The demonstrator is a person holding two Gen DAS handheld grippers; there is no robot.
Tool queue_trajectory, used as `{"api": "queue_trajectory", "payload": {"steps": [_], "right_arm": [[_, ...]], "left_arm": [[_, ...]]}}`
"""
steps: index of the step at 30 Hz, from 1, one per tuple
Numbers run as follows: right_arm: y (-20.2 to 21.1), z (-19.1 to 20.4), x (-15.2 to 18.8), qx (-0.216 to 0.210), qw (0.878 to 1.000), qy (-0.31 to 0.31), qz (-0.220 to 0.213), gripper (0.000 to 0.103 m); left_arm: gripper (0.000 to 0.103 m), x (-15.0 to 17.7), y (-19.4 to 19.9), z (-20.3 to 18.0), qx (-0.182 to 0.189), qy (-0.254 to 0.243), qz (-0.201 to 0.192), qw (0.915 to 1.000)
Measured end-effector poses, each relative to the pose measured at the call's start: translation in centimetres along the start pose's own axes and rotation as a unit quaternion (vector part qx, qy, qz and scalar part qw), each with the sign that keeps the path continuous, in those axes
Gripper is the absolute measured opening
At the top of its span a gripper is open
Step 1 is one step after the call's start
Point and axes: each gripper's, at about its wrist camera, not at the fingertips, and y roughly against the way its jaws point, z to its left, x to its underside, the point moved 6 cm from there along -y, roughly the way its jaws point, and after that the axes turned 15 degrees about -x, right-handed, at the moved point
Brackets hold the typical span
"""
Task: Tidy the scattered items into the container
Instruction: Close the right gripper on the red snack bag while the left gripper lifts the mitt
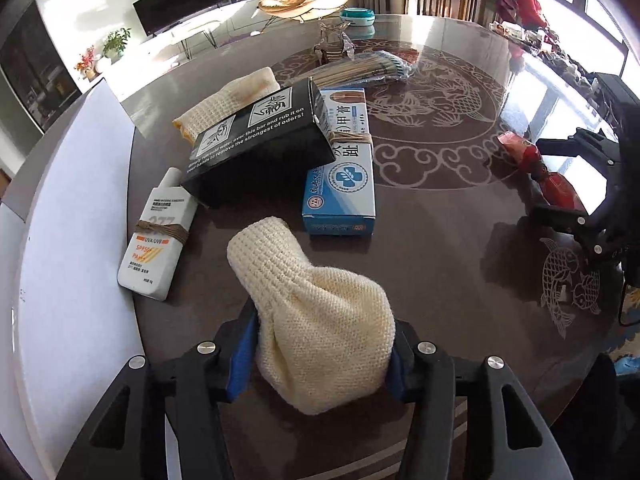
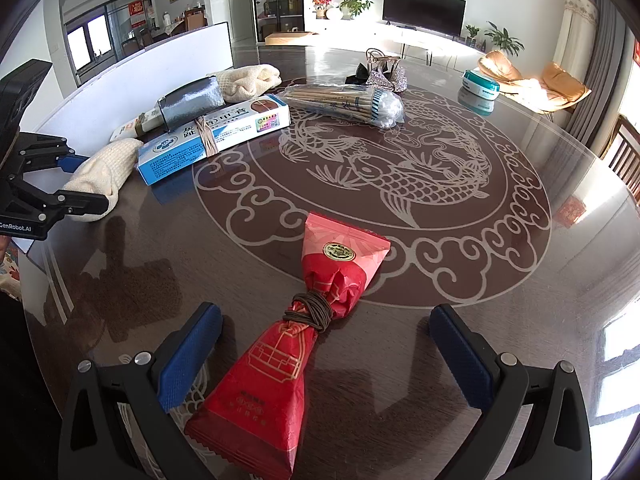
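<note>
A cream knitted cloth lies on the dark round table. My left gripper is shut on it, its blue pads squeezing the near end from both sides. The right wrist view shows the same grip at the far left, the left gripper around the cloth. A red packet tied with brown cord lies between the fingers of my right gripper, which stands open with neither pad touching it. A tall white container wall runs along the table's left edge.
Beyond the cloth lie a white sunscreen tube, a black box leaning on a blue box, a second cream cloth and a bag of cotton swabs. A teal tin sits at the far edge.
</note>
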Motion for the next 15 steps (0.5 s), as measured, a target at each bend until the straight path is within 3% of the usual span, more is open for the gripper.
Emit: {"api": "queue_trajectory", "payload": {"steps": [2,6,8,11,15], "right_arm": [[0.0,0.0,0.0,0.000,1.000,0.000,0.000,0.103],[0.0,-0.1,0.1,-0.003,1.000,-0.002,0.002,0.103],[0.5,-0.4,0.5,-0.003,1.000,-0.018,0.016,0.103],[1.6,-0.8,0.9,-0.043,0.997,-0.055,0.020,0.103],[2.1,-0.2,0.0,-0.050,0.997,-0.048,0.038,0.103]], "left_arm": [[0.063,0.1,-0.8,0.1,0.005,0.016,0.013,0.9998],[0.088,0.6,-1.8,1.5,-0.016,0.051,0.015,0.9985],[0.088,1.1,-2.0,1.9,-0.017,0.068,0.018,0.9974],[0.088,1.0,-2.5,2.1,-0.011,0.085,0.021,0.9961],[0.088,0.0,-2.8,1.9,-0.032,0.072,0.019,0.9968]]}}
